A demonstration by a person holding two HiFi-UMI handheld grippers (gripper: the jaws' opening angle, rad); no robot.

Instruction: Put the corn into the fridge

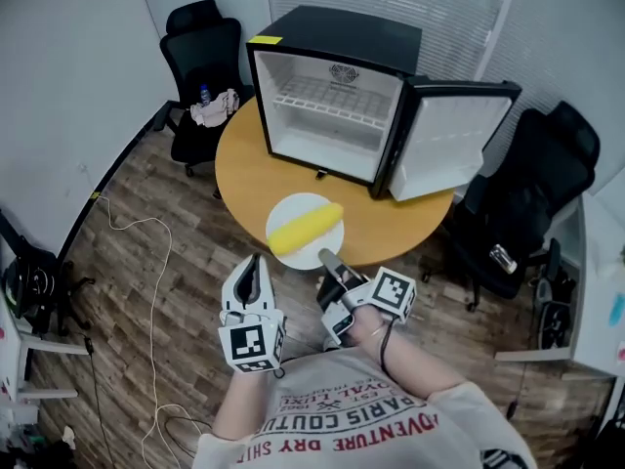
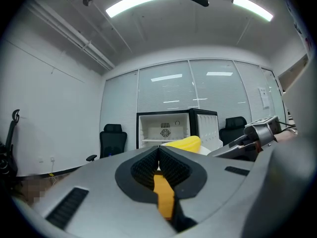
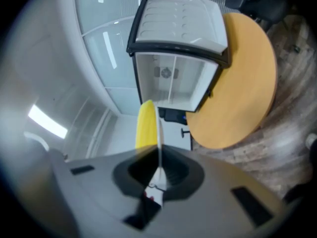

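Note:
A yellow corn cob (image 1: 305,228) lies on a small white plate (image 1: 293,210) at the near edge of the round wooden table (image 1: 244,169). My right gripper (image 1: 327,259) is shut on the plate's near rim. In the right gripper view the plate (image 3: 158,133) shows edge-on between the jaws, with the corn (image 3: 145,125) on its left. My left gripper (image 1: 255,265) hangs shut with nothing in it, just left of the plate; the corn (image 2: 187,143) peeks over its tips (image 2: 158,155). The black mini fridge (image 1: 337,27) stands open on the table beyond, and nothing shows inside it.
The fridge door (image 1: 451,140) is swung out to the right. A wire shelf (image 1: 332,101) sits inside. Black office chairs stand at the far left (image 1: 200,52) and at the right (image 1: 532,193). A white cable (image 1: 161,262) trails over the wood floor.

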